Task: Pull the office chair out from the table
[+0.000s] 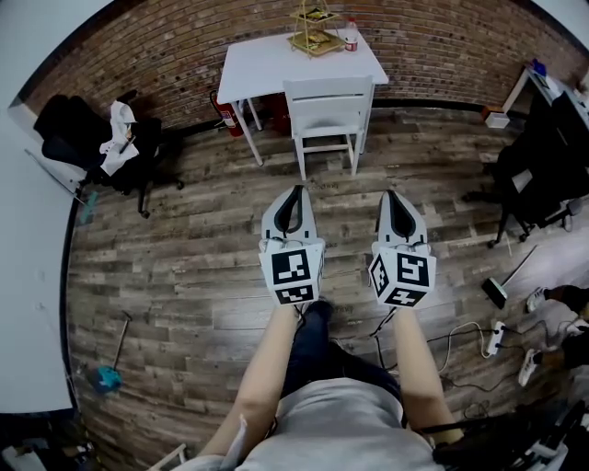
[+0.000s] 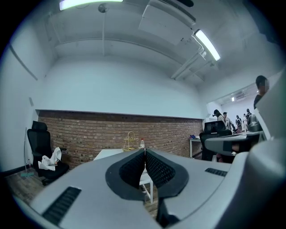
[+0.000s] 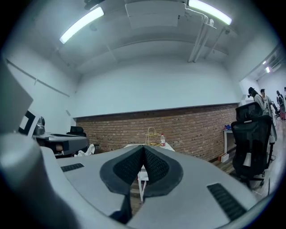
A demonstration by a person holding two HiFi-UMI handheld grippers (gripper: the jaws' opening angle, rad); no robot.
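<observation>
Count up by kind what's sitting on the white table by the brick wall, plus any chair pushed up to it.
Wire tiered rack: 1
Bottle: 1
White chair: 1
Total: 3

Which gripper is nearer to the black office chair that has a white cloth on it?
Left. The left gripper is to the right of the black office chair, well apart from it; the right gripper is farther right, beyond the left one.

Matt white chair (image 1: pixel 329 103), rough brick wall (image 1: pixel 170 51), wooden floor (image 1: pixel 184 267)
</observation>
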